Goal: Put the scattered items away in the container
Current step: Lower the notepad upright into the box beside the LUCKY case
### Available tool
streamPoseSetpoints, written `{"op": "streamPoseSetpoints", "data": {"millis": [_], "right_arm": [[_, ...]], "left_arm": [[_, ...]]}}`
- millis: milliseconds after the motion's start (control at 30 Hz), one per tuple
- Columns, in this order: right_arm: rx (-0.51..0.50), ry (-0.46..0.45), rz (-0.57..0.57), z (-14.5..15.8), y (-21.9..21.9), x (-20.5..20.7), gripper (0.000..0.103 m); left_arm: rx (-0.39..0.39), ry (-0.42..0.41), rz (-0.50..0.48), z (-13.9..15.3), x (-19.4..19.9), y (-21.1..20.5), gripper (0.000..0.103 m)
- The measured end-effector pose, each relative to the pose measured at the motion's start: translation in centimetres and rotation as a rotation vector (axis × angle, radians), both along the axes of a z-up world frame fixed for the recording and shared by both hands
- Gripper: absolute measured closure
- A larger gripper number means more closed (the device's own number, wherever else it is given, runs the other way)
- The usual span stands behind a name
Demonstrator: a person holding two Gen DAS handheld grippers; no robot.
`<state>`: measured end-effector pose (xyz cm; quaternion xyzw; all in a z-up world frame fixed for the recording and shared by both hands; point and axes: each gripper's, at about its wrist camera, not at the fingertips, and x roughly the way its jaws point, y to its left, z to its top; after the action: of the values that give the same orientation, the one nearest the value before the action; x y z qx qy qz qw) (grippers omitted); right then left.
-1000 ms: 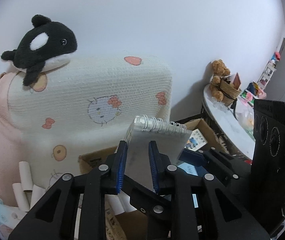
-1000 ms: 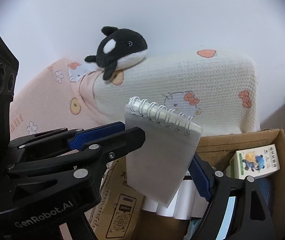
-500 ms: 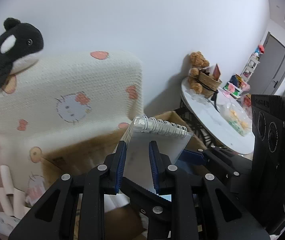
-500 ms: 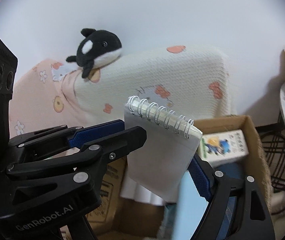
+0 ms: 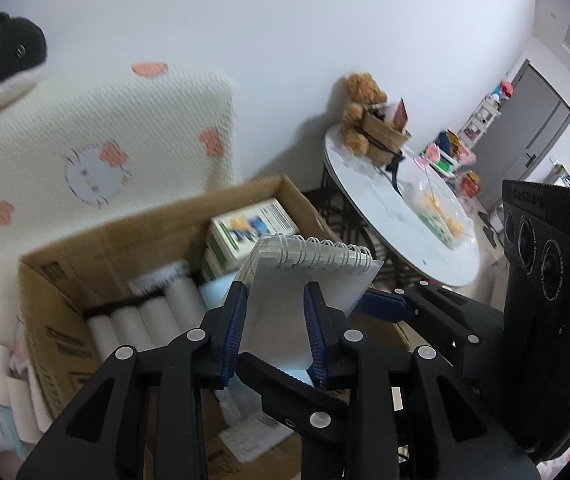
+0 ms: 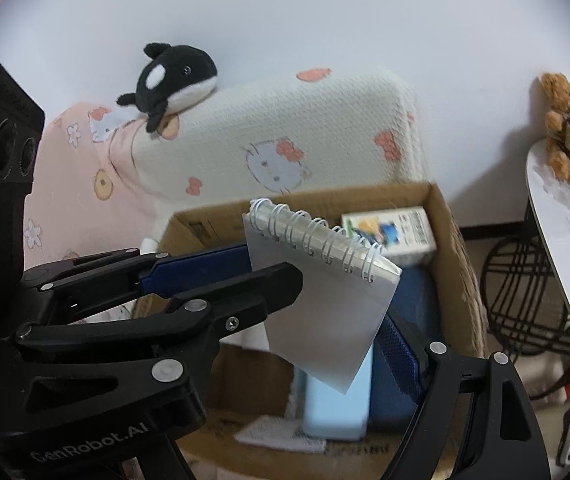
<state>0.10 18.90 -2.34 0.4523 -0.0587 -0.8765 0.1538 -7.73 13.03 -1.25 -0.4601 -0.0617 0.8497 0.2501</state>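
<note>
White spiral-bound notebook [image 5: 305, 276], wire coil uppermost, hangs above the open brown cardboard box [image 5: 97, 240]. Left gripper [image 5: 275, 320]: blue-padded jaws have just been opening, notebook still between them (pad contact cannot be told from either view). Right gripper [image 6: 325, 300]: jaws spread wide, one finger at each side edge of the notebook; whether they press it is unclear. Box contents: white paper rolls [image 5: 141, 316], a printed carton [image 6: 389, 232], a pale blue case [image 6: 337, 396]. Behind the box, a cream cartoon-print blanket [image 6: 305, 132] with a black-and-white orca plush [image 6: 173, 80] on top.

Left claw [image 5: 275, 326] has just been opening (blue pads parted); right claw [image 6: 321, 304] spread wide.
</note>
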Motion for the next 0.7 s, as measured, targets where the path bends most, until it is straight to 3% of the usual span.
{"op": "streamPoseSetpoints", "data": {"millis": [167, 700], "right_arm": [[0.011, -0.048, -0.005, -0.9, 1.5, 0.3, 0.021], [0.075, -0.093, 0.116, -2.9, 0.6, -4.5, 0.021]], "left_arm": [[-0.003, -0.039, -0.023, -1.0, -0.2, 1.5, 0.072], [0.061, -0.142, 0.076, -3.9, -4.0, 0.0, 0.072]]}}
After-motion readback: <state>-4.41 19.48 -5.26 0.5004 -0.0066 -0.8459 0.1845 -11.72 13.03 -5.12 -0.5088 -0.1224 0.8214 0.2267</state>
